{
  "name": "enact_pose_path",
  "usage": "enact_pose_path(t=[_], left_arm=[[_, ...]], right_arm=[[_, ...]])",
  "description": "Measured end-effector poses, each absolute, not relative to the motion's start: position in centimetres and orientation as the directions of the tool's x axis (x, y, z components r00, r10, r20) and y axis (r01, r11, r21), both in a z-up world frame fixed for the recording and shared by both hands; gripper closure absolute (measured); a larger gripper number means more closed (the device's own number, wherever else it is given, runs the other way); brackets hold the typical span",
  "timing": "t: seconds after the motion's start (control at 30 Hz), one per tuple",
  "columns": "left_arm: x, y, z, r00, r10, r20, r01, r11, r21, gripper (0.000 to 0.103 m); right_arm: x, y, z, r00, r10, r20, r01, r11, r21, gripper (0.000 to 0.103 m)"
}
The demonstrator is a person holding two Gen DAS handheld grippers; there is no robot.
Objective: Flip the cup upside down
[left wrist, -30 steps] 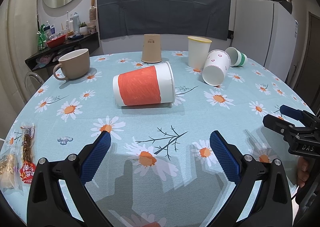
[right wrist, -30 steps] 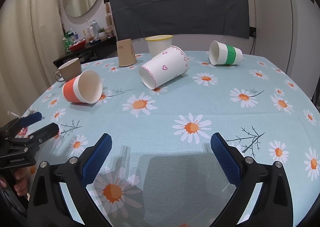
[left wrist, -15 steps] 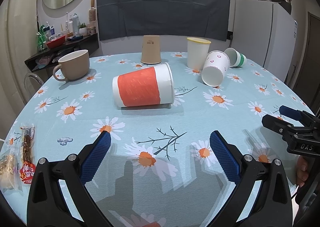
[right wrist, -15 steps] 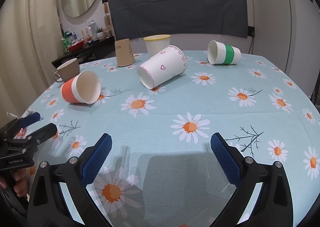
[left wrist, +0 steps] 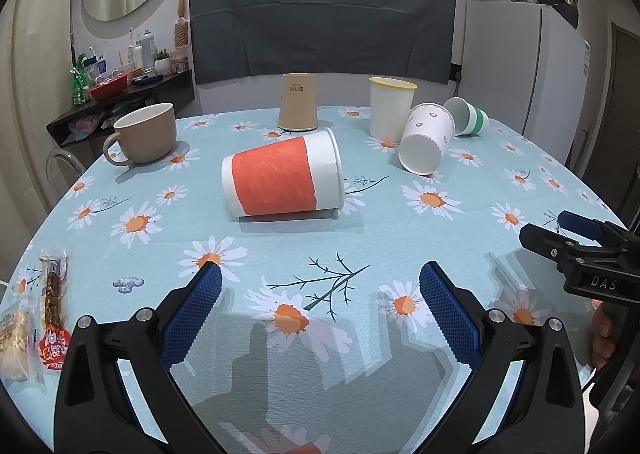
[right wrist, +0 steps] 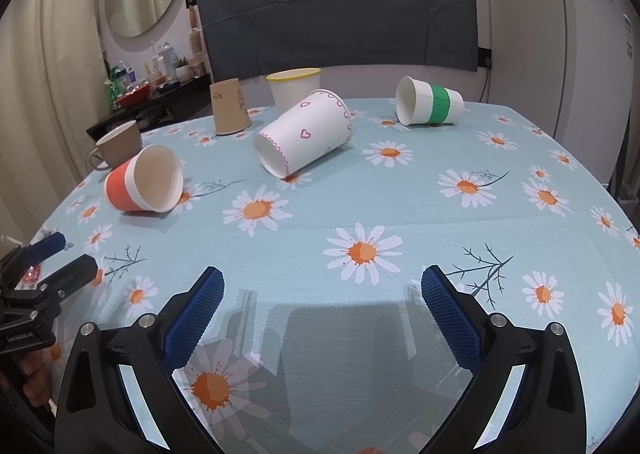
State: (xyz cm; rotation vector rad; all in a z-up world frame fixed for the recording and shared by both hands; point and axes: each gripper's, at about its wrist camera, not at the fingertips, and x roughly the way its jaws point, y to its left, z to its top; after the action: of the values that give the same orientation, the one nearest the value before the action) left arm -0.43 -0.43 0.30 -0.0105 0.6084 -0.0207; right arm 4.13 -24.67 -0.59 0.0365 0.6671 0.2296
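- Edged slightly closer to the orange cup (left wrist: 282, 177) over the last second; cups unmoved.
- Lying on its side mid-bench (left wrist: 400, 246), at 12 o'clock from the left hand-held gripper (left wrist: 318, 294), long axis 9-to-3, mouth toward 3.
- At 10 o'clock from the right hand-held gripper (right wrist: 322, 296), farther off.
- Both spread wide, empty.

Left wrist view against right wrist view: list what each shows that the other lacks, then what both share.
Only the left wrist view shows the snack packets at the table edge and the orange cup's side with its mouth turned right. Only the right wrist view looks into that cup's mouth and shows the green-banded cup in full. Both share the heart cup, the brown mug, the kraft cup, the yellow-rimmed cup, and the open left gripper and right gripper.
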Motion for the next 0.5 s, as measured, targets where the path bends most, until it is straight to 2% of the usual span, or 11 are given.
enact_pose_path(t=[0.17,0.5], left_arm=[[-0.5,-0.3,0.3,0.822,-0.035,-0.569,0.023,0.999,-0.027,0.006],[-1.0,0.0,0.6,0.844,-0.028,-0.536,0.009,0.999,-0.039,0.006]], right_arm=[[4.8,-24.5,-0.6,0.734,0.205,-0.648,-0.203,0.976,0.079,0.008],[7.7,-25.8,2.9,0.784,0.041,-0.619,-0.113,0.990,-0.078,0.008]])
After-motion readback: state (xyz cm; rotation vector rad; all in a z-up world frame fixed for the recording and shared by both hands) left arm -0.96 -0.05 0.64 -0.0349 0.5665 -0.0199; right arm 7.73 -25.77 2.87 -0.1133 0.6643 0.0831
